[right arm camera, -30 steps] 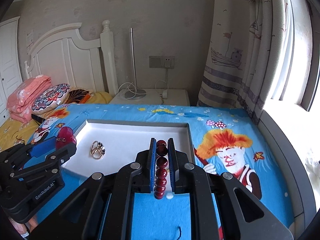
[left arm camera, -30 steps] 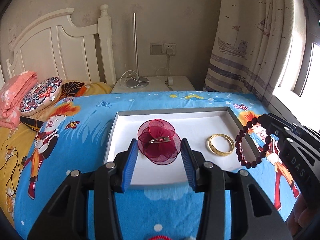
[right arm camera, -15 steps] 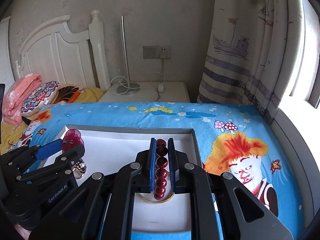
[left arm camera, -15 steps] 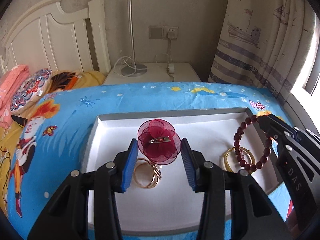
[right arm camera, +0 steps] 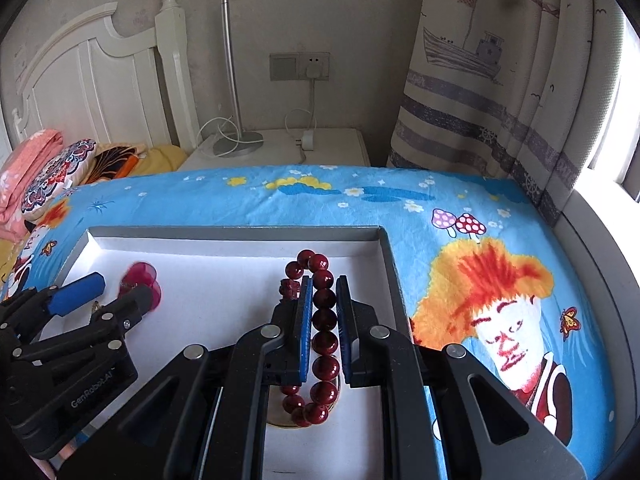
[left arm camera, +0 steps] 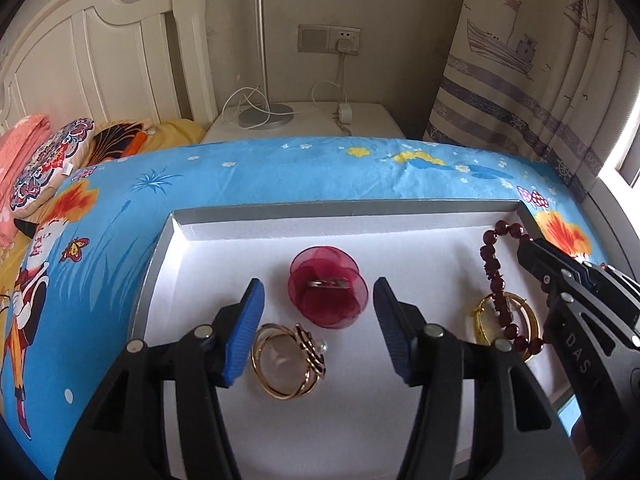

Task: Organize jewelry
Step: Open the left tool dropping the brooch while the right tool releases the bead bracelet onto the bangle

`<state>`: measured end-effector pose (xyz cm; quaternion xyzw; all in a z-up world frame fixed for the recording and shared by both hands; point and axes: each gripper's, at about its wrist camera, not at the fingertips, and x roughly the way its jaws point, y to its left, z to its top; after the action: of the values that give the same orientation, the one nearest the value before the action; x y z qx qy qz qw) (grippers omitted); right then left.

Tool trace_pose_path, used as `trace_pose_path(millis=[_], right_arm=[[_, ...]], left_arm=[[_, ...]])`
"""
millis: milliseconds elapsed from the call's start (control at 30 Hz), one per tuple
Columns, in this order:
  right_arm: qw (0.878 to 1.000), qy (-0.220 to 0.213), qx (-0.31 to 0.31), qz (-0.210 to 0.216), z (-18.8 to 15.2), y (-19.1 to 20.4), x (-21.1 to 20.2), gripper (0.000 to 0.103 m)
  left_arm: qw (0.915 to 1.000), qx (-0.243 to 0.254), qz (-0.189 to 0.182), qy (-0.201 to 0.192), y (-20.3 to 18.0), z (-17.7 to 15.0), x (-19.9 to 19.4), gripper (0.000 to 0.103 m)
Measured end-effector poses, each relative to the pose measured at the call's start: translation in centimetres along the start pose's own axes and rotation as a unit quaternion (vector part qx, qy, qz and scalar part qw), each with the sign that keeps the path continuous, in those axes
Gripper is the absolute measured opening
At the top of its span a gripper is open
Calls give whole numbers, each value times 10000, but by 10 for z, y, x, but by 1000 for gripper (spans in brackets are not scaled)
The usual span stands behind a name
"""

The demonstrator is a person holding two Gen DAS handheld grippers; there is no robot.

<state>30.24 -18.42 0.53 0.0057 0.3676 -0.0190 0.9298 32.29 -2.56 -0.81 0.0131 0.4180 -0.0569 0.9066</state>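
Overhead, white tray (left arm camera: 400,232) on cartoon-print blue bedspread (left arm camera: 280,176).

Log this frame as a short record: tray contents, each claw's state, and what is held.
tray: white, grey rim, on blue bedspread
in tray: red mesh flower clip; gold ring set; gold bangle
left claw: jaws opening, pads clear of the flower clip
right claw: shut on red bead bracelet, hanging over the bangle
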Motion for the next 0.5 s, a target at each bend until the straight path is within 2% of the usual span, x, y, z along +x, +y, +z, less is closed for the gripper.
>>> trace_pose_path(millis=[133,200,300,367,500], right_arm=[[10000,90,19,-29,-3,-2,2,18],[9999,96,57,22,-4,-4,1,31],[10000,-3,33,70,-6,-2,-8,48],[9999,-74,16,94,-8,-1,-17,50],[9996,-230,104,157,-12,-2,-39,54]], left_arm=[[10000,0,13,-41,0,-1,-5,64],[9999,-38,40,-129,1,-2,-11,75],[9994,-78,100,-309,2,-5,-24,82],[9991,-114,102,-399,3,-8,-33,86],[9975,14,232,-662,1,-19,-57,86]])
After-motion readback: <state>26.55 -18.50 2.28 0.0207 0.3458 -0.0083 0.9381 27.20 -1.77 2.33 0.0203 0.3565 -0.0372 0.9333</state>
